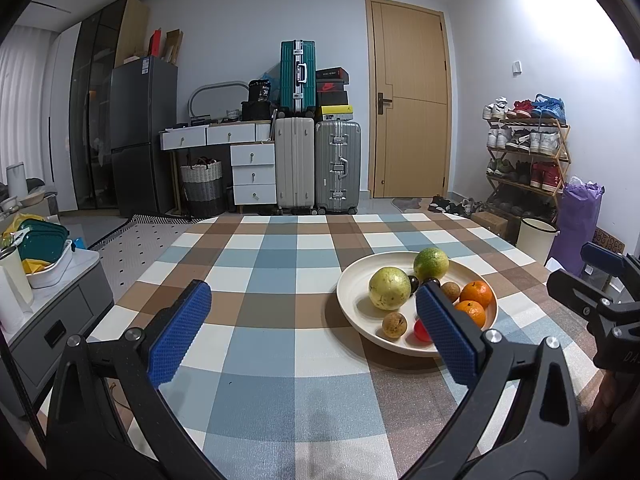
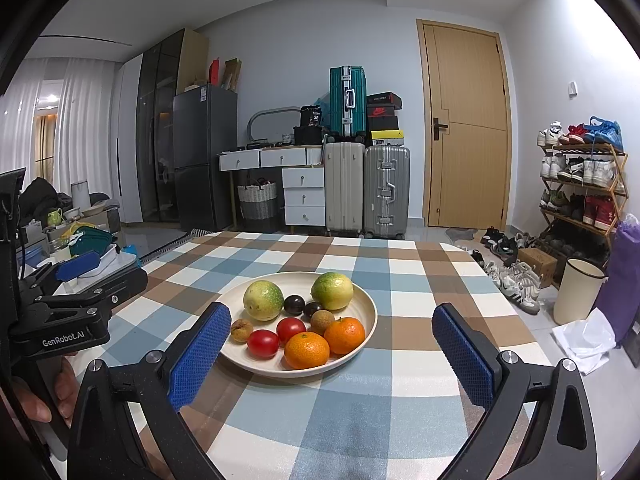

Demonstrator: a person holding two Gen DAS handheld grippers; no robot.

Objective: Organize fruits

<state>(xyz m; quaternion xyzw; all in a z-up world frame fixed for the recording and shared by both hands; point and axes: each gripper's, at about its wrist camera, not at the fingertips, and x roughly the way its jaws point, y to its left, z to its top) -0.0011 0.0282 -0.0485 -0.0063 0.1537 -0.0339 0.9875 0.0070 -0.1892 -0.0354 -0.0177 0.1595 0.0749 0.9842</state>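
Both grippers, left [image 1: 312, 332] and right [image 2: 332, 350], hover wide open and empty over the checked table [image 2: 360, 412], facing a plate [image 2: 370, 322] heaped with fruit. A clean pick likely means straddling one outer orange [image 2: 307, 350] squarely, squeezing gently.

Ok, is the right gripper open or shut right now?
Open: the right gripper has its blue pads spread wide, nothing between them.

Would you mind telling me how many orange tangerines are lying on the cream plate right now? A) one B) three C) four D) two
D: the right wrist view shows two orange tangerines side by side at the near edge of the cream plate, next to two red tomatoes.
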